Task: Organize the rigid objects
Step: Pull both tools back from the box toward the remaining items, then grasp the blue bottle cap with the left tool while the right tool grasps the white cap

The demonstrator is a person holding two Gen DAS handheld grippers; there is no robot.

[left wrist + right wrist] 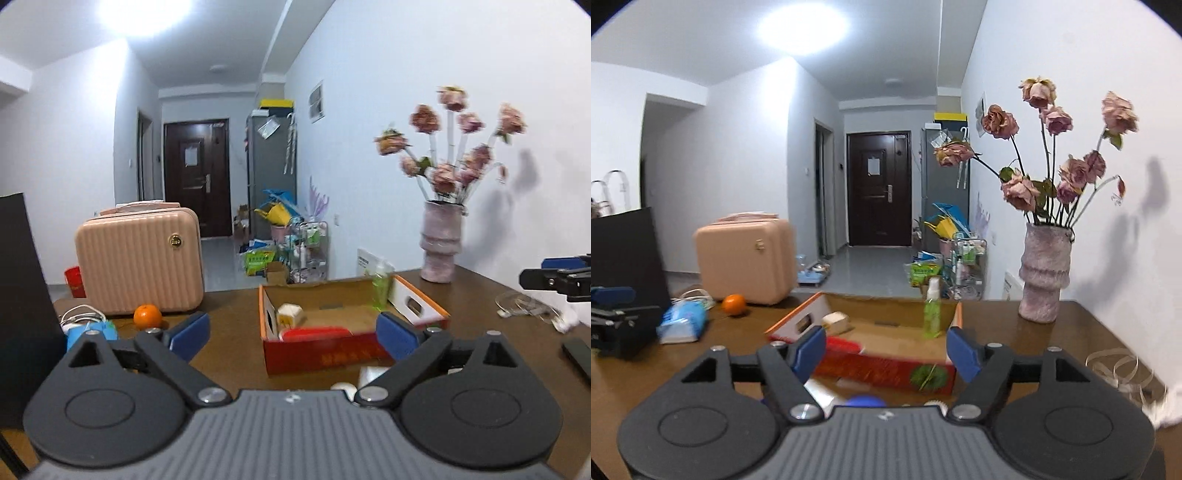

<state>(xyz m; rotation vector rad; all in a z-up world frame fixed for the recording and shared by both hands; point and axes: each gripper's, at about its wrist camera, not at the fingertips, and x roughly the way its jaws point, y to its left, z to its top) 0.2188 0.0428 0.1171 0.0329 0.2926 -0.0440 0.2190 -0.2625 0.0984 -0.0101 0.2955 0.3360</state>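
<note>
Left wrist view looks level across a brown table [229, 306] toward an open cardboard box [321, 354] with a red front wall, which sits straight ahead of the left gripper [293, 334]. Its 2 blue pads stand wide apart with nothing between them, so this tool is empty and, by my reading, waiting for a pick.

Inside the box a green spray bottle [380, 288] stands upright against the far right corner, a small white and yellow carton [290, 314] lies near the left wall, and a red item [314, 332] rests by the front wall; the box looks like the collecting place for the rigid things.

An orange [147, 315] sits outside it, just in front of a pink hard-shell case [140, 258], with a blue tissue pack [90, 330] nearby.

From the right wrist view, the right gripper [886, 352] is likewise spread and carries nothing, held above the near edge of the box. A blue rounded object [866, 400] and pale items lie below it, partly hidden, and seem the likeliest next picks. A vase of dried roses [1045, 273] stands clear at the right.
</note>
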